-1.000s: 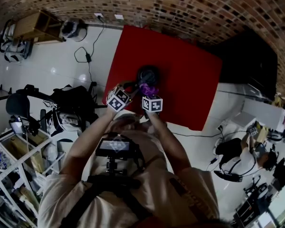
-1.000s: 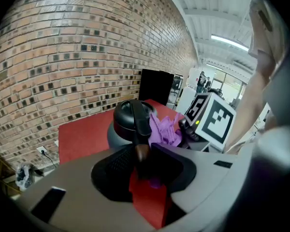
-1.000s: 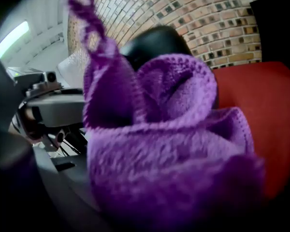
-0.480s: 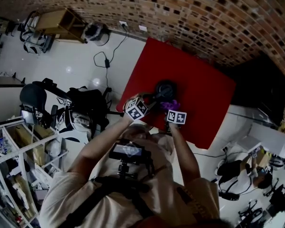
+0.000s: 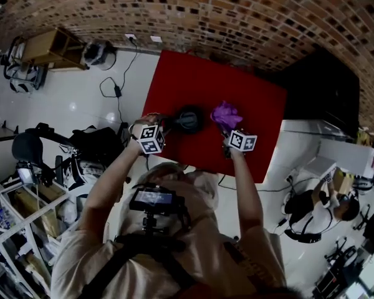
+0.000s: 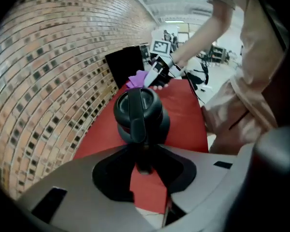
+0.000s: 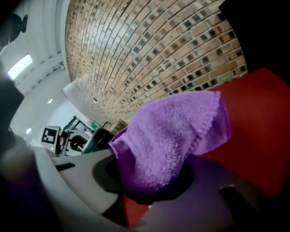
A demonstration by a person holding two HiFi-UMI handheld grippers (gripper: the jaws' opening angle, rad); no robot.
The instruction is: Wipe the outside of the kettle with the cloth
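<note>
A black kettle (image 5: 190,118) stands on the red table (image 5: 252,95) near its front left part. My left gripper (image 5: 167,122) reaches in from the left and is shut on the kettle's handle (image 6: 137,122), whose lower end sits between the jaws in the left gripper view. To the right of the kettle and apart from it, my right gripper (image 5: 227,127) is shut on a purple cloth (image 5: 225,113). In the right gripper view the cloth (image 7: 171,134) bunches over the jaws and hides the fingertips. The left gripper view also shows that cloth (image 6: 138,78) beyond the kettle (image 6: 141,111).
A brick wall (image 5: 237,17) runs behind the table, and a black cabinet (image 5: 327,83) stands at its right end. On the white floor to the left lie a cable (image 5: 115,73), a wooden shelf (image 5: 47,42) and a dark chair with gear (image 5: 81,145). Another person (image 5: 318,210) sits at the lower right.
My right gripper has swung away from the kettle to the right and a little up, taking the purple cloth with it. The left gripper has rolled on the handle and stays by the kettle.
</note>
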